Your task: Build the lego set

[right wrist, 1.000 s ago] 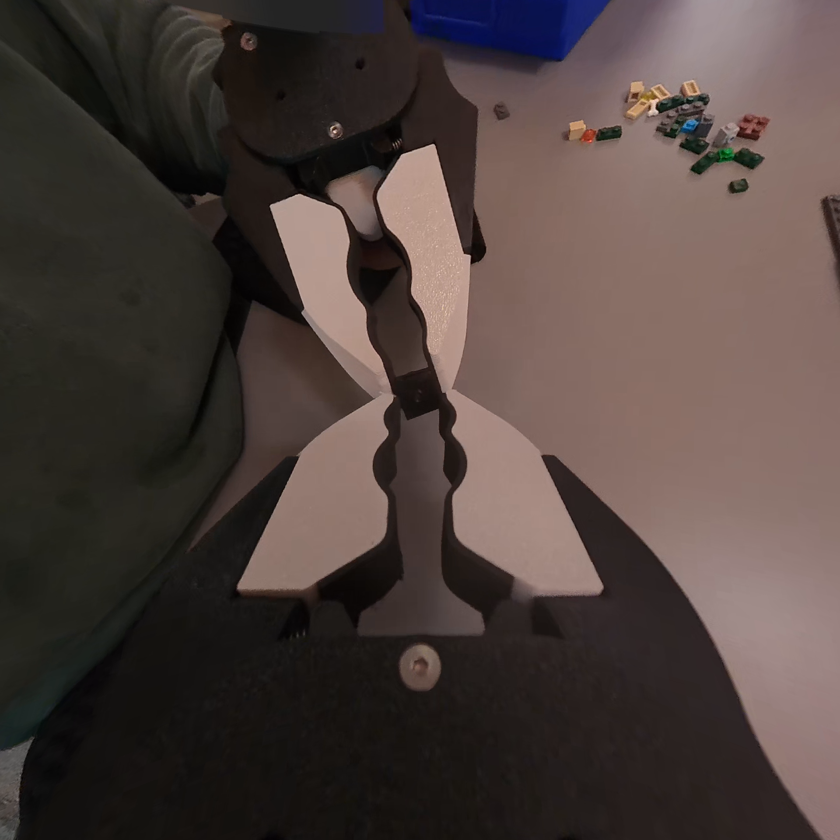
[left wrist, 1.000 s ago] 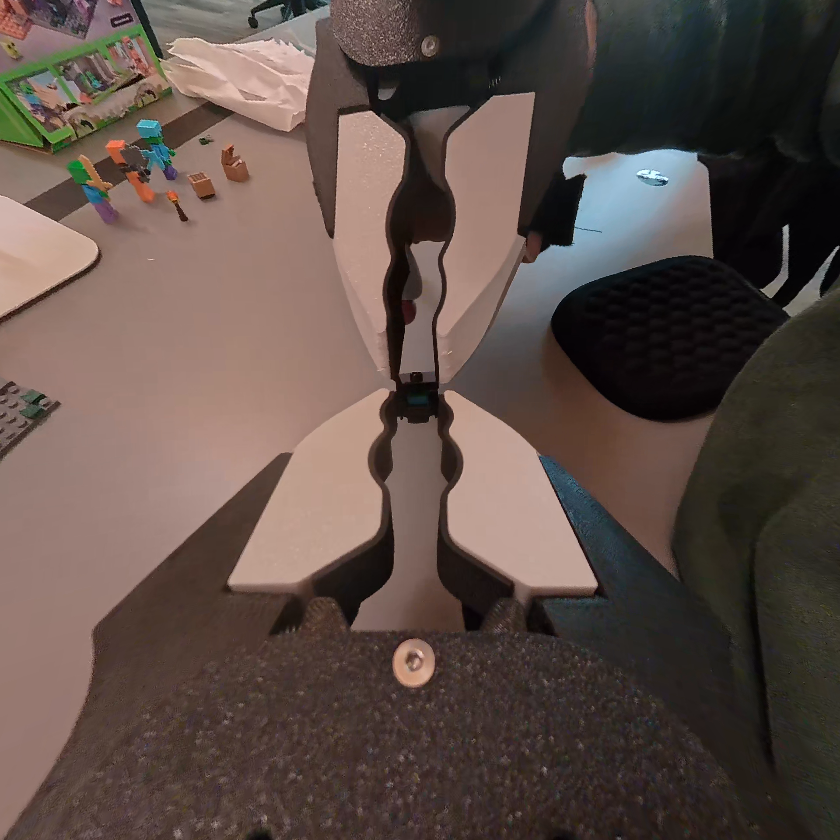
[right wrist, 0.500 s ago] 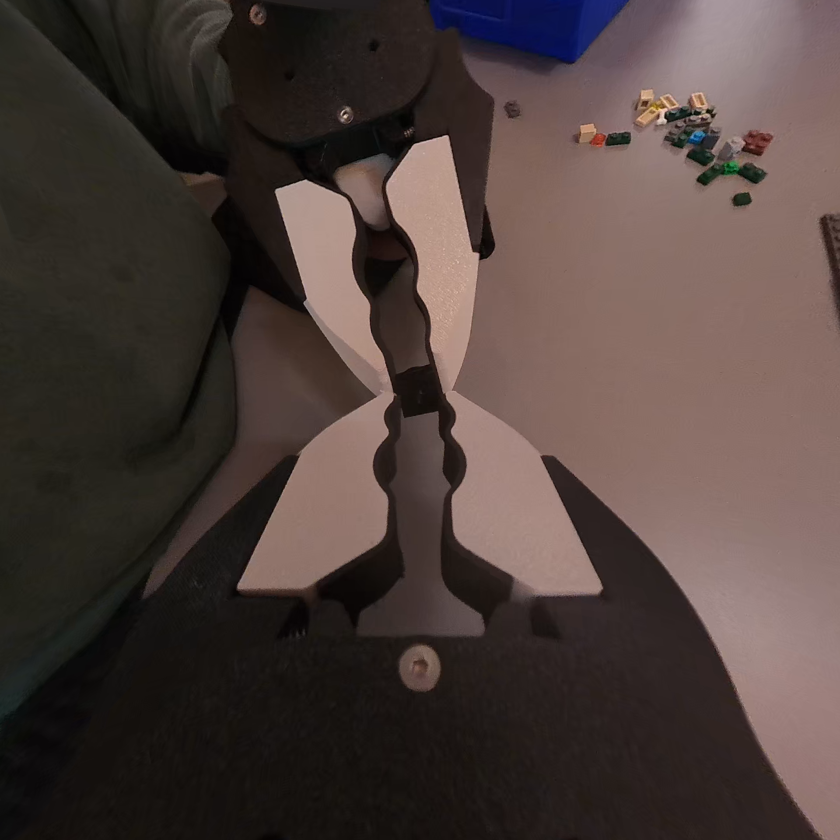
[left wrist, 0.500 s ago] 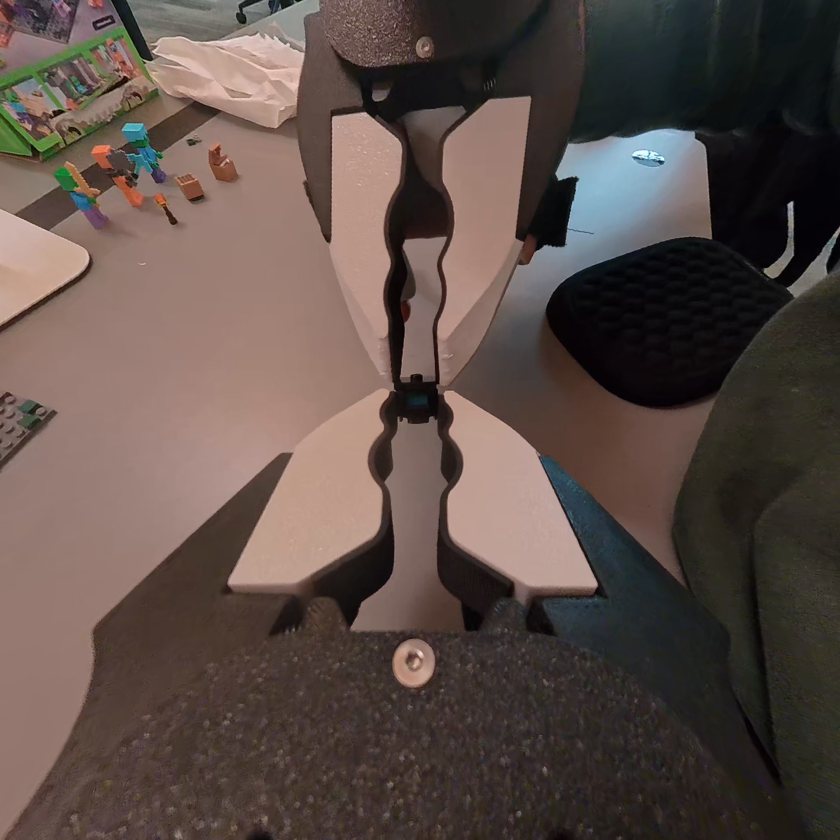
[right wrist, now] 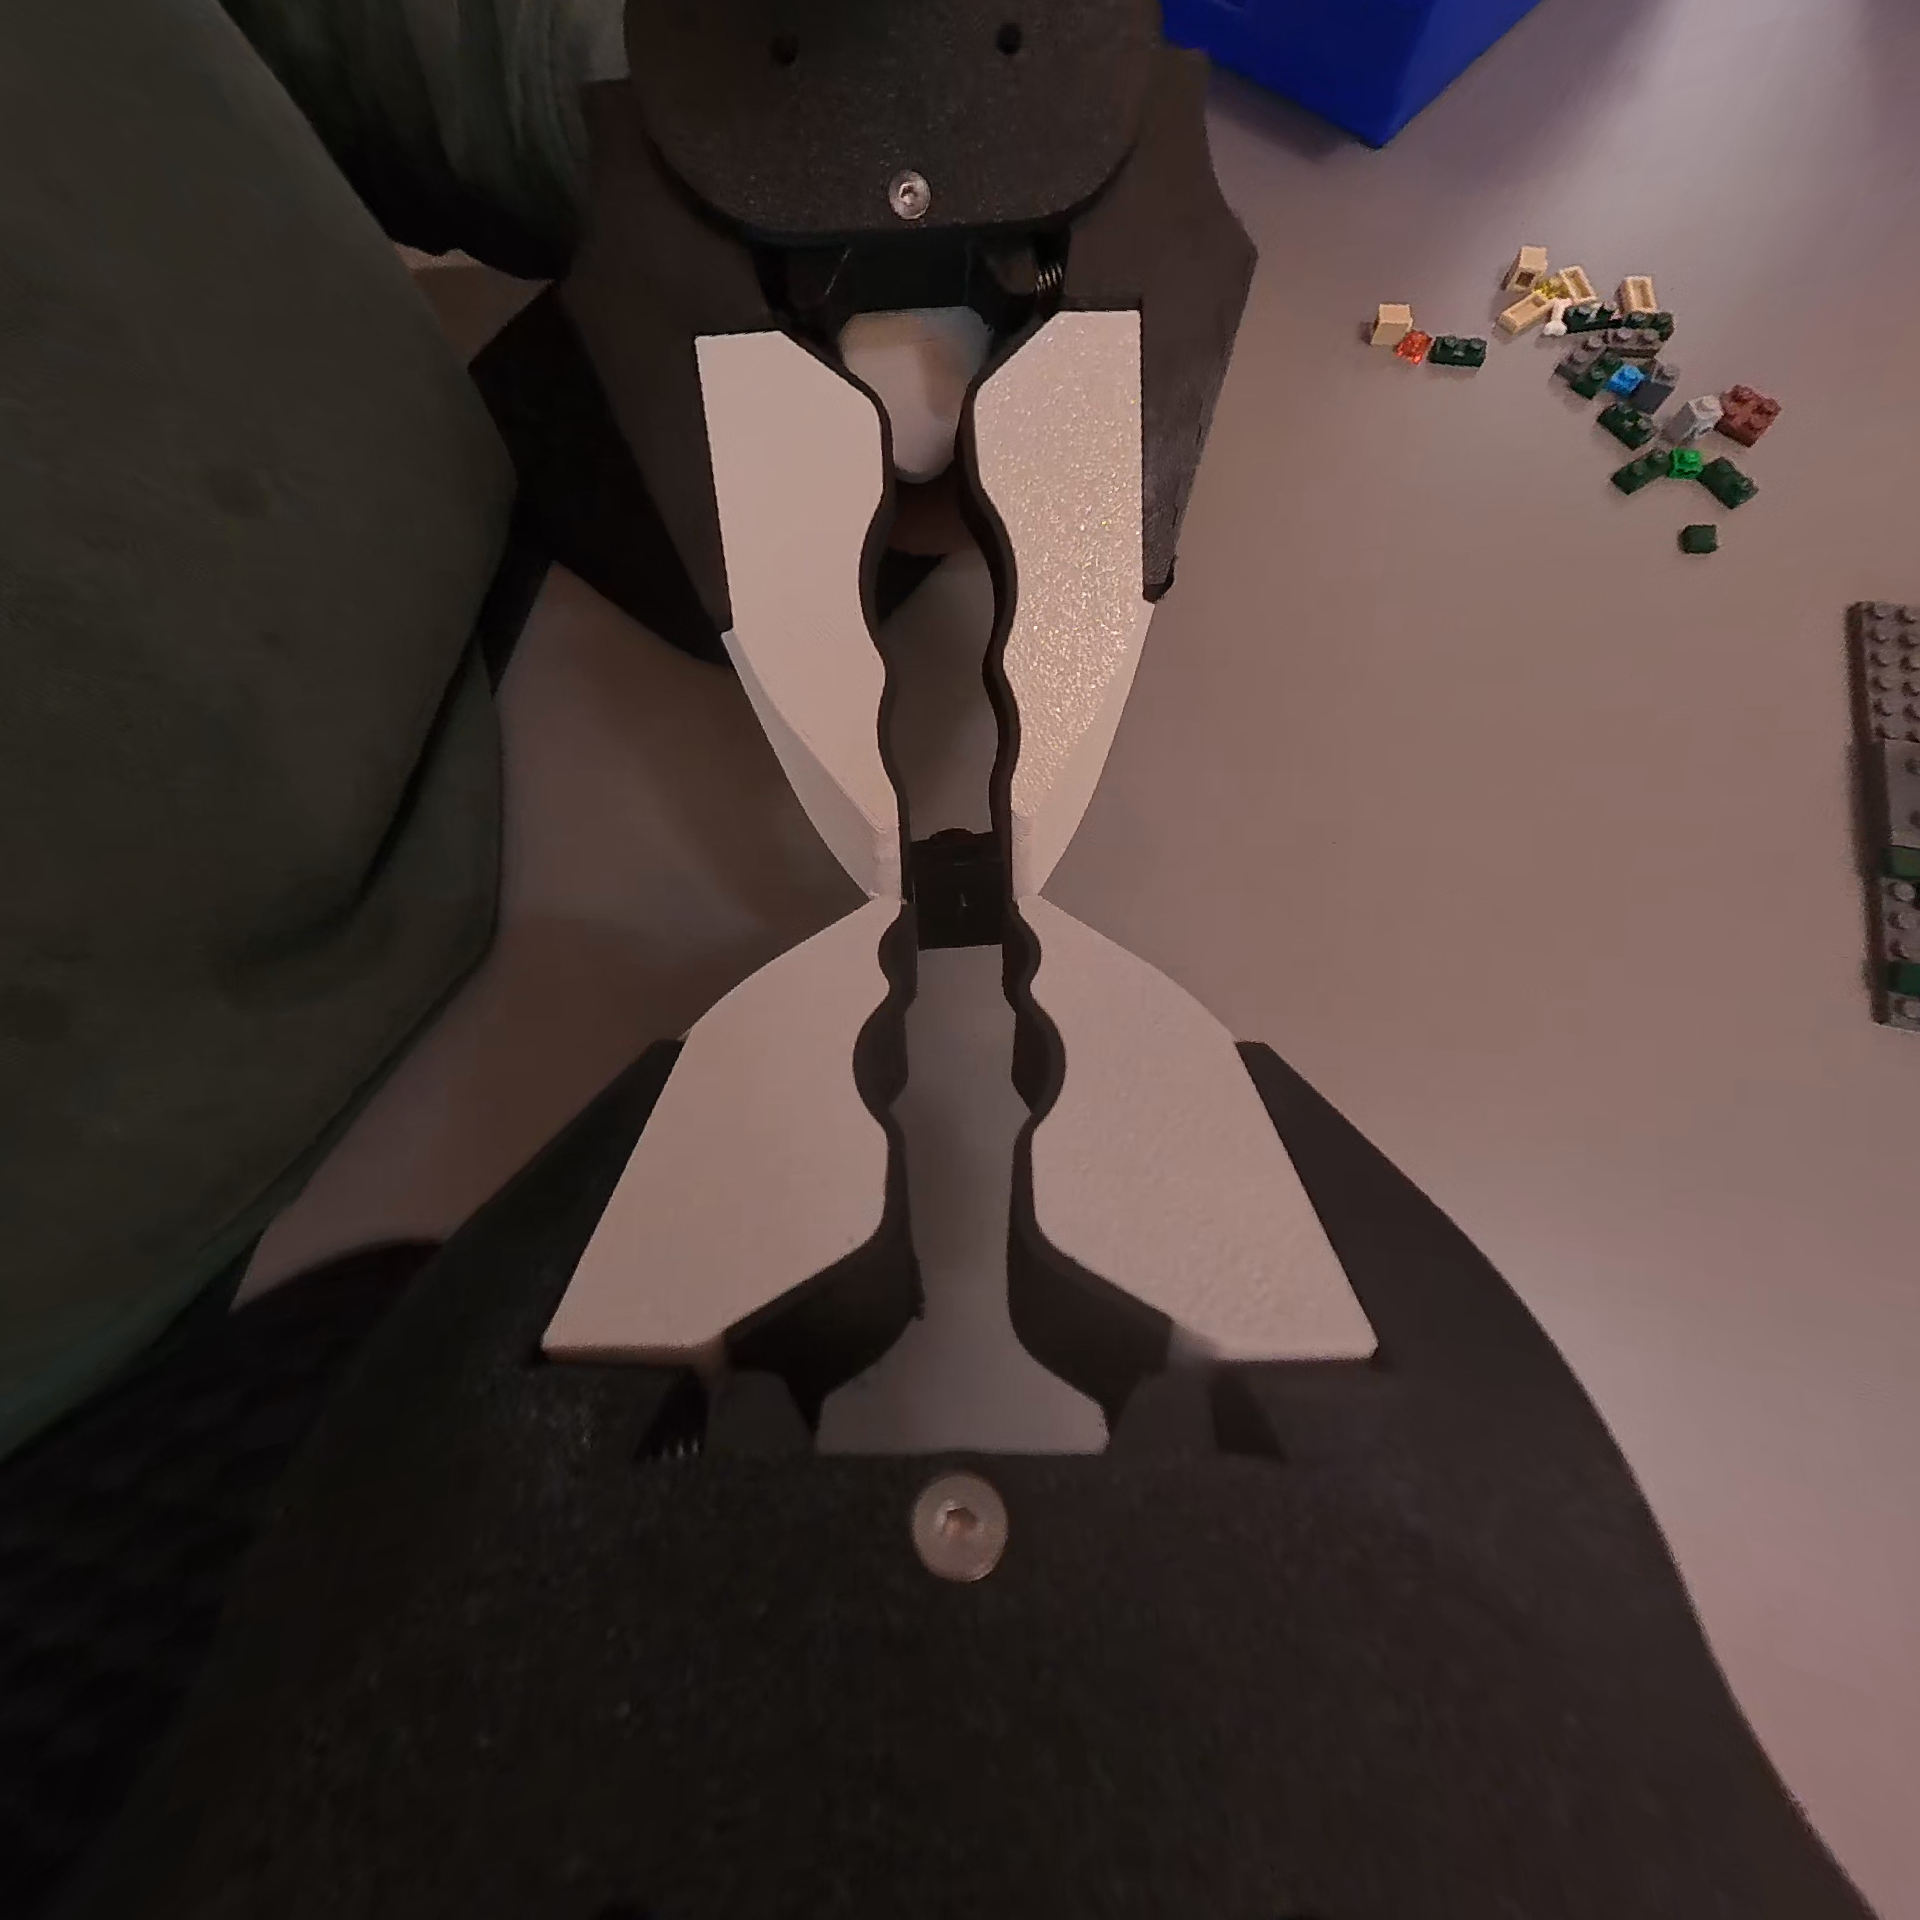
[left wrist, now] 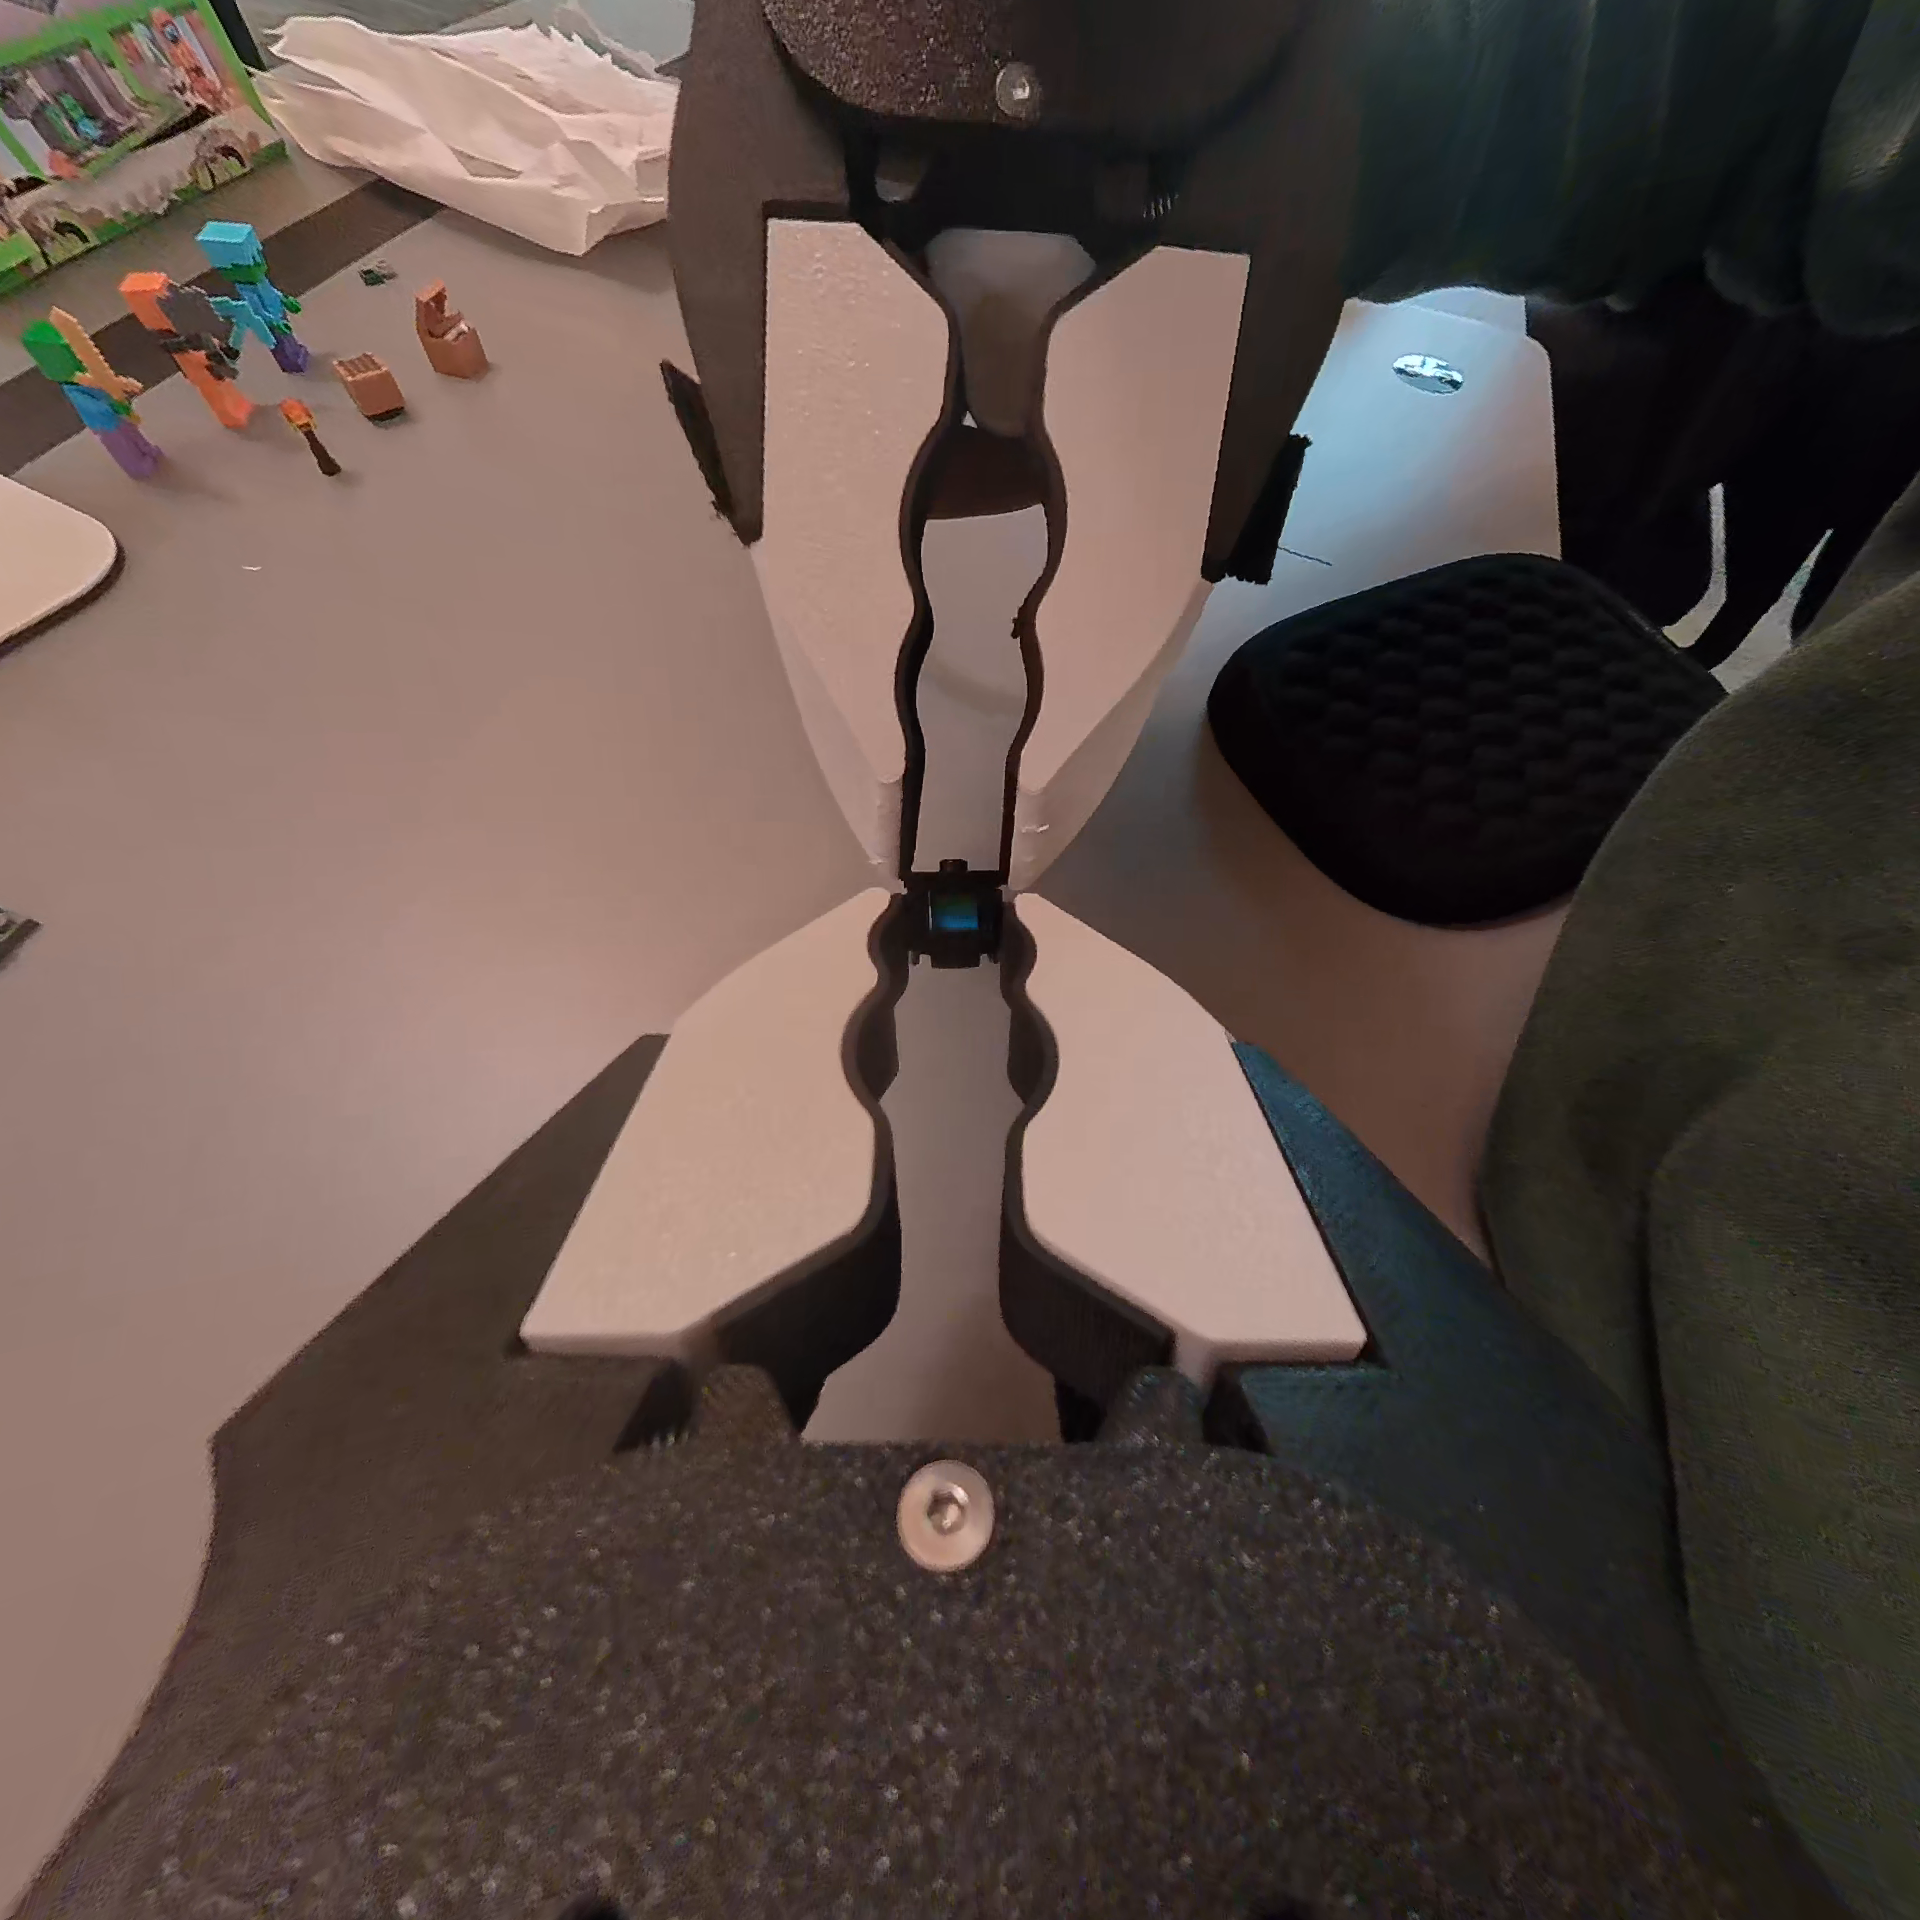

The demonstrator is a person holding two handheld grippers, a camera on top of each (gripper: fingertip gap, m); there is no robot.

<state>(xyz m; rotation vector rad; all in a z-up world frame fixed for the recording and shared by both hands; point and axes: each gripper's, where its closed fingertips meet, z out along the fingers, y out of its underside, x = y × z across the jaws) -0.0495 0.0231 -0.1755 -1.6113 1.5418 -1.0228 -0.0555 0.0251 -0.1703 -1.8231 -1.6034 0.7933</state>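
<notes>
A small black lego piece (left wrist: 954, 920) with a blue face is held above the grey table, between the two grippers, which meet tip to tip. My left gripper (left wrist: 954, 940) is shut on its near part. The right gripper's fingertips (left wrist: 894, 842) come from the far side and close around the stud end. In the right wrist view the same piece (right wrist: 958, 902) looks all black. My right gripper (right wrist: 958, 935) is shut on it, and the left gripper's fingers (right wrist: 800, 582) face me from above.
Several minifigures (left wrist: 166, 353), small brown builds (left wrist: 447, 338), a green set box (left wrist: 94, 135) and white paper (left wrist: 468, 114) lie far left. A black mesh cushion (left wrist: 1455, 727) is at the right. Loose bricks (right wrist: 1621, 384), a grey baseplate (right wrist: 1891, 821) and a blue bin (right wrist: 1351, 62) lie at the right. A green sleeve (right wrist: 187, 623) is close. Both grippers' tips are close together, under 4 cm apart. The grey baseplate (right wrist: 1891, 821) is about equally far from each gripper, around 25 cm.
Both grippers stay shut on the piece. They have turned to face each other squarely, and the opposite gripper now stands straight in both views. The background has shifted a little.
</notes>
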